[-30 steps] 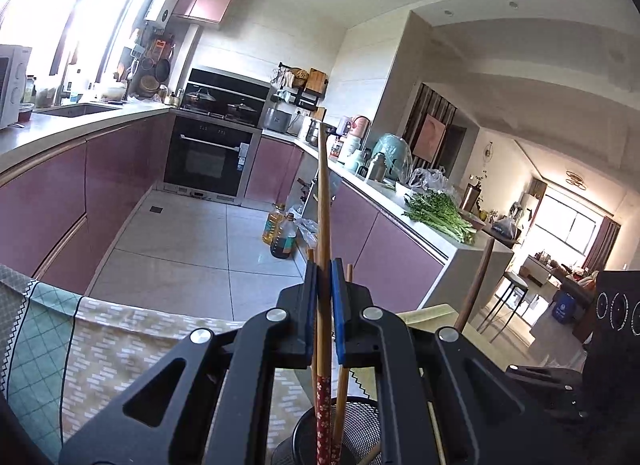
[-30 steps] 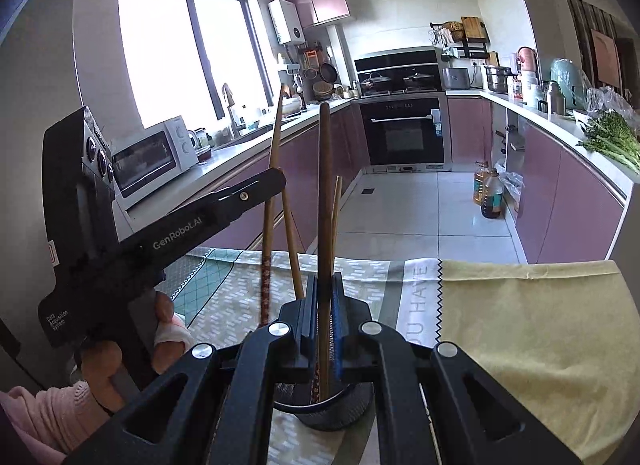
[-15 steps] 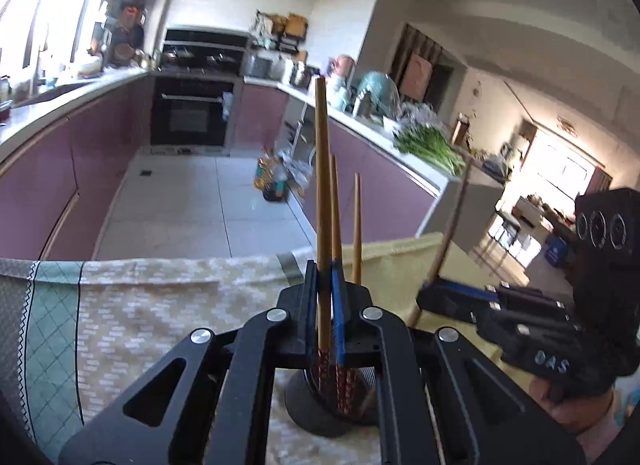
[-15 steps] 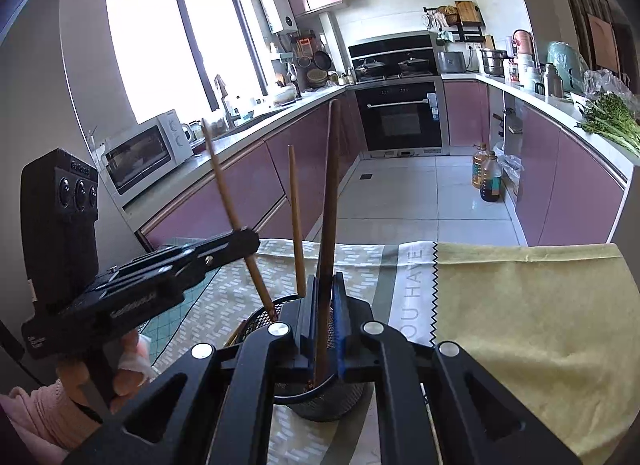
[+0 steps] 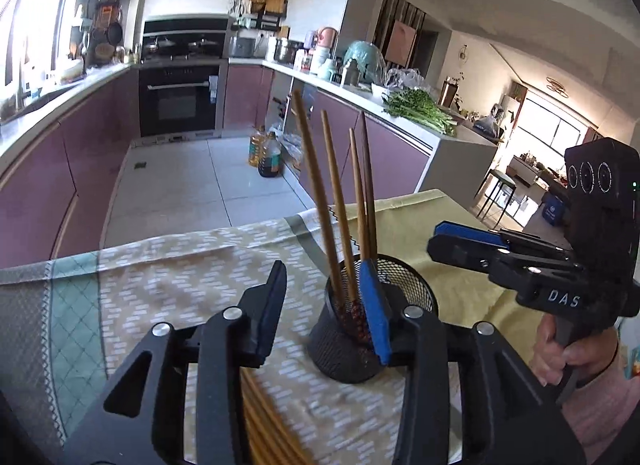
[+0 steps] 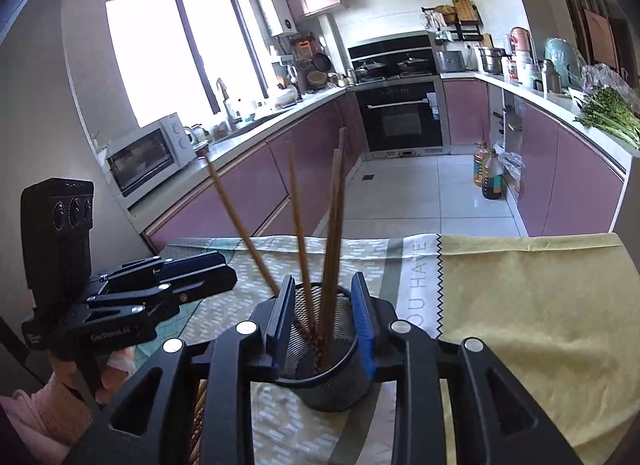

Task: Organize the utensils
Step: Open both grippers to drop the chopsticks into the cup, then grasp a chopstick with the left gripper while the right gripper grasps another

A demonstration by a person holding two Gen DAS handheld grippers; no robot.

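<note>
A black mesh cup (image 5: 340, 361) (image 6: 336, 389) stands on the patterned tablecloth (image 5: 160, 285) with several wooden chopsticks (image 5: 316, 185) (image 6: 298, 217) leaning upright in it. My left gripper (image 5: 324, 305) (image 6: 224, 277) hovers by the cup's left side. Its jaws are opening and grip nothing. My right gripper (image 6: 322, 315) (image 5: 434, 241) sits just over the cup. Its jaws are opening, and the chopsticks stand between the pads without being pressed. A bundle of loose chopsticks (image 5: 260, 417) (image 6: 198, 417) lies on the cloth under the grippers.
The cloth's yellow half (image 6: 520, 305) stretches right of the cup, up to the table's far edge. Beyond it lie the tiled kitchen floor, purple cabinets (image 6: 280, 177), an oven and oil bottles (image 6: 490, 177). A person's hand (image 5: 572, 357) holds each gripper handle.
Both grippers were shut on a chopstick and have let go. The chopsticks now lean loose in the cup. The left gripper dropped lower and swung to the cup's left side.
</note>
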